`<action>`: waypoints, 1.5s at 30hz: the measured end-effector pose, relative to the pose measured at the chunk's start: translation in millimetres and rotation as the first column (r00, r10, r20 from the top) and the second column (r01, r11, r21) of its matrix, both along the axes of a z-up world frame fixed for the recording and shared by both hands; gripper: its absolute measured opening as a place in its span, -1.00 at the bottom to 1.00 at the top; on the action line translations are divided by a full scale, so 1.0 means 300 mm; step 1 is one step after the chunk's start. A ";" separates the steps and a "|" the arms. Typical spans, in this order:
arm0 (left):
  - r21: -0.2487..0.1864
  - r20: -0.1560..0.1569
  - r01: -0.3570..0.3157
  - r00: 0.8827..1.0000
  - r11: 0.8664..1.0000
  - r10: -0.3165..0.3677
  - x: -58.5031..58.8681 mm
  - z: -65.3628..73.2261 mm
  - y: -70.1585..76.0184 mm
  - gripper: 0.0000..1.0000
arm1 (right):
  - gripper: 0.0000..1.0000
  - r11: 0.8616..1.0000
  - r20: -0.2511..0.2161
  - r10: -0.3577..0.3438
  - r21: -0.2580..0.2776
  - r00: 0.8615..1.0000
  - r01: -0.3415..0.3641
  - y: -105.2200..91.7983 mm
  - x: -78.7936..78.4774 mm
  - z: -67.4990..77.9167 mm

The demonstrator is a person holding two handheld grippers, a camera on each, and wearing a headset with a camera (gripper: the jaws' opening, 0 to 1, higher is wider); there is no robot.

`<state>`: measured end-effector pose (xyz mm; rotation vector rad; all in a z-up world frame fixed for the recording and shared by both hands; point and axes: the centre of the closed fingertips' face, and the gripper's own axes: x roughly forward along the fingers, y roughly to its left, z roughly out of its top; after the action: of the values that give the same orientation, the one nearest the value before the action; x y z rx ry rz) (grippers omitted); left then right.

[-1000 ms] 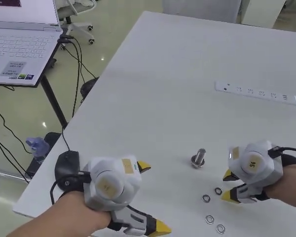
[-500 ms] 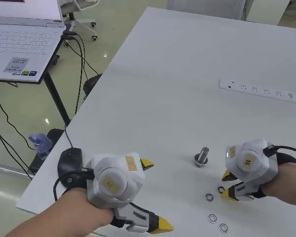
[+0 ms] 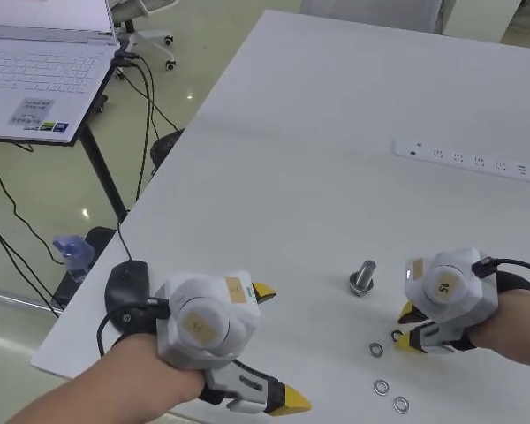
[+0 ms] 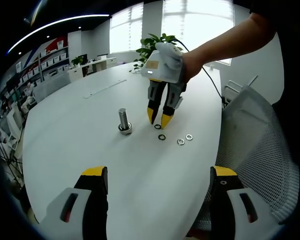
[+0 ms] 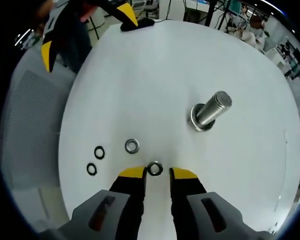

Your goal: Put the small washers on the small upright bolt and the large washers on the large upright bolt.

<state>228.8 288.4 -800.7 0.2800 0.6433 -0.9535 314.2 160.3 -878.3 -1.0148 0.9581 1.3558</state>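
One upright steel bolt (image 3: 363, 276) (image 4: 123, 121) (image 5: 210, 111) stands on the white table (image 3: 318, 132). Several small washers lie flat in front of it. My right gripper (image 3: 405, 327) (image 5: 158, 173) (image 4: 159, 117) points down at the table with its jaws narrowly open, and one washer (image 5: 154, 168) (image 3: 396, 335) lies between its fingertips. Three other washers (image 5: 132, 146) (image 5: 99, 152) (image 5: 91, 169) lie just beside it. My left gripper (image 3: 276, 347) (image 4: 158, 172) is held wide open and empty near the table's front edge, left of the bolt.
A white power strip (image 3: 468, 162) lies at the back right. A black mouse (image 3: 124, 291) sits at the table's left corner, with its cable running off the edge. A laptop (image 3: 35, 79) is on a separate desk to the left.
The right gripper has settled lower around one washer and its jaws have narrowed slightly. The left gripper has barely moved. The head camera has shifted a little.
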 end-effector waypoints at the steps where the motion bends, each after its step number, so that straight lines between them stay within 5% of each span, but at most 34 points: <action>1: 0.000 0.001 -0.001 1.000 1.000 0.001 0.000 0.000 0.001 0.67 | -0.61 1.000 0.000 0.000 -0.001 1.000 0.000 0.000 0.000 0.000; 25: -0.005 -0.001 -0.010 1.000 1.000 0.010 -0.012 0.001 0.003 0.65 | -0.73 0.998 0.006 0.052 -0.045 0.999 -0.052 0.006 -0.009 -0.003; 36: -0.008 0.005 -0.010 1.000 1.000 0.010 -0.008 0.006 0.000 0.65 | -0.75 0.999 -0.008 -0.034 -0.025 0.999 0.034 -0.003 0.001 0.002; 45: -0.002 0.005 -0.007 1.000 1.000 0.007 -0.007 0.003 0.005 0.65 | -0.76 0.996 -0.027 -0.090 -0.001 0.996 0.090 -0.009 0.015 0.062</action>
<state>226.8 290.0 -799.8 0.2785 0.6385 -0.9463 318.7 157.7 -859.8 -0.9437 1.0123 1.2975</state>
